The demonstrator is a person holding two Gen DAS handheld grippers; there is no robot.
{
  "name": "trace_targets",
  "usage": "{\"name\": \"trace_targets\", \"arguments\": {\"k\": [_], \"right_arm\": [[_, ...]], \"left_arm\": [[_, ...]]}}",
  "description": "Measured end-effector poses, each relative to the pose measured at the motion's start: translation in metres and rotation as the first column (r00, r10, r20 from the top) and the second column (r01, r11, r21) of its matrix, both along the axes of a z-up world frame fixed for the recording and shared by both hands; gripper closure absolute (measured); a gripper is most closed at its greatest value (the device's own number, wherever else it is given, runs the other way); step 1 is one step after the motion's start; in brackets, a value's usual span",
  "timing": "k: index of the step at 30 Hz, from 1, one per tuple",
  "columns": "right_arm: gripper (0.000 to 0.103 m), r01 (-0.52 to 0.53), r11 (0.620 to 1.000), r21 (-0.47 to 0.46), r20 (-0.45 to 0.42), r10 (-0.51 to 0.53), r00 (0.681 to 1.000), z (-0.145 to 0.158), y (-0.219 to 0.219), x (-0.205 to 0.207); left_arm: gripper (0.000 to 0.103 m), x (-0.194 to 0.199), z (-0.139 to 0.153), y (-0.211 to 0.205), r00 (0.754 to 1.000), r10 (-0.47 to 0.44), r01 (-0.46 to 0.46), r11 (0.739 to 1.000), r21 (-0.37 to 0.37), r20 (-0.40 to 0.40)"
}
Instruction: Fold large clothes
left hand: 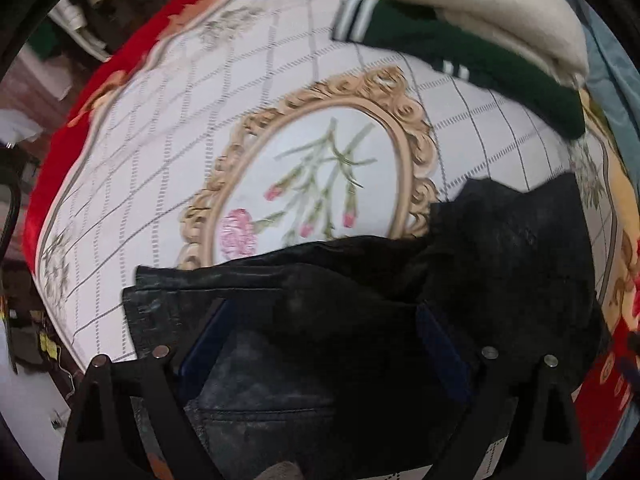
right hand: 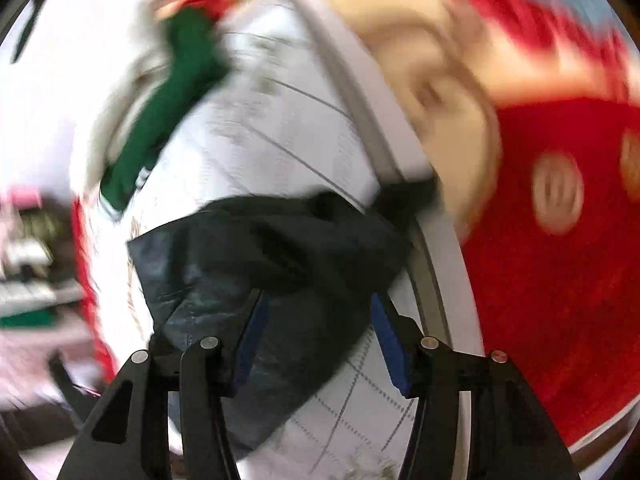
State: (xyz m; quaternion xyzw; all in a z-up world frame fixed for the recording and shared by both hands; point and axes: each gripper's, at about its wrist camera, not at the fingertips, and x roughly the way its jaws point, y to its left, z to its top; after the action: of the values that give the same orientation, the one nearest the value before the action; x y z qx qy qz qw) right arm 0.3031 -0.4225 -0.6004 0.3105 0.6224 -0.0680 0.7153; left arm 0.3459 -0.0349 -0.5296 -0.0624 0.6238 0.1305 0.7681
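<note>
Both grippers' fingers (left hand: 440, 344) (right hand: 386, 344) spread around dark jeans (left hand: 320, 320) (right hand: 260, 252)

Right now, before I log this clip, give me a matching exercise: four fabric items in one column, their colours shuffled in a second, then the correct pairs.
Items:
1. jeans
2. striped-cuff sweater
3. folded knit on top of it
4. blanket border

Colours:
A. red
B. cream
C. faded black
D. dark green

Pairs: 1-C, 2-D, 3-B, 4-A
</note>
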Motion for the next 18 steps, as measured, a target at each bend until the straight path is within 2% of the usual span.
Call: {"name": "trace_targets", "arguments": {"k": [1, 2, 3, 5, 8, 12, 13, 14, 16, 18], "right_arm": [[0.047, -0.037, 0.997, -0.062, 0.054, 0.040, 0.998, 0.020, 0.017, 0.012], [0.047, -0.058, 0.997, -0.056, 0.099, 0.063, 0.993, 0.026, 0.038, 0.032], [0.047, -0.117, 0.993, -0.003, 0.152, 0.116, 0.982, 0.031, 0.055, 0.046], [0.048, -0.259, 0.961, 0.097, 0.163, 0.241, 0.957, 0.018, 0.090, 0.074], [0.056, -0.383, 0.907, 0.176, 0.089, 0.372, 0.924, -0.026, 0.141, 0.115], [0.070, -0.403, 0.912, 0.069, -0.041, 0.407, 0.913, -0.082, 0.166, 0.151], [0.070, -0.388, 0.918, 0.077, -0.067, 0.393, 0.917, -0.095, 0.164, 0.154], [0.070, -0.361, 0.929, 0.080, -0.070, 0.366, 0.928, -0.097, 0.162, 0.156], [0.070, -0.363, 0.929, 0.076, -0.107, 0.370, 0.923, -0.094, 0.163, 0.161], [0.070, -0.342, 0.934, 0.098, -0.129, 0.353, 0.927, -0.078, 0.154, 0.156]], "left_arm": [[0.009, -0.003, 0.002, 0.004, 1.000, 0.015, -0.015, 1.000, 0.007, 0.002], [0.009, -0.005, 0.001, 0.010, 1.000, 0.029, -0.029, 1.000, 0.012, -0.003], [0.009, -0.005, -0.002, 0.012, 0.999, 0.036, -0.036, 0.999, 0.015, -0.012], [0.009, -0.005, -0.019, 0.023, 0.997, 0.067, -0.066, 0.997, 0.029, -0.047], [0.009, 0.000, -0.049, 0.039, 0.989, 0.115, -0.112, 0.993, 0.031, -0.099], [0.009, 0.005, -0.069, 0.060, 0.978, 0.179, -0.182, 0.983, -0.021, -0.107], [0.009, 0.006, -0.068, 0.061, 0.978, 0.184, -0.187, 0.982, -0.028, -0.100], [0.009, 0.006, -0.065, 0.062, 0.978, 0.184, -0.187, 0.982, -0.023, -0.096], [0.009, 0.003, -0.058, 0.064, 0.977, 0.196, -0.200, 0.979, -0.037, -0.090], [0.009, -0.004, -0.047, 0.068, 0.975, 0.209, -0.213, 0.976, -0.040, -0.080]]}}
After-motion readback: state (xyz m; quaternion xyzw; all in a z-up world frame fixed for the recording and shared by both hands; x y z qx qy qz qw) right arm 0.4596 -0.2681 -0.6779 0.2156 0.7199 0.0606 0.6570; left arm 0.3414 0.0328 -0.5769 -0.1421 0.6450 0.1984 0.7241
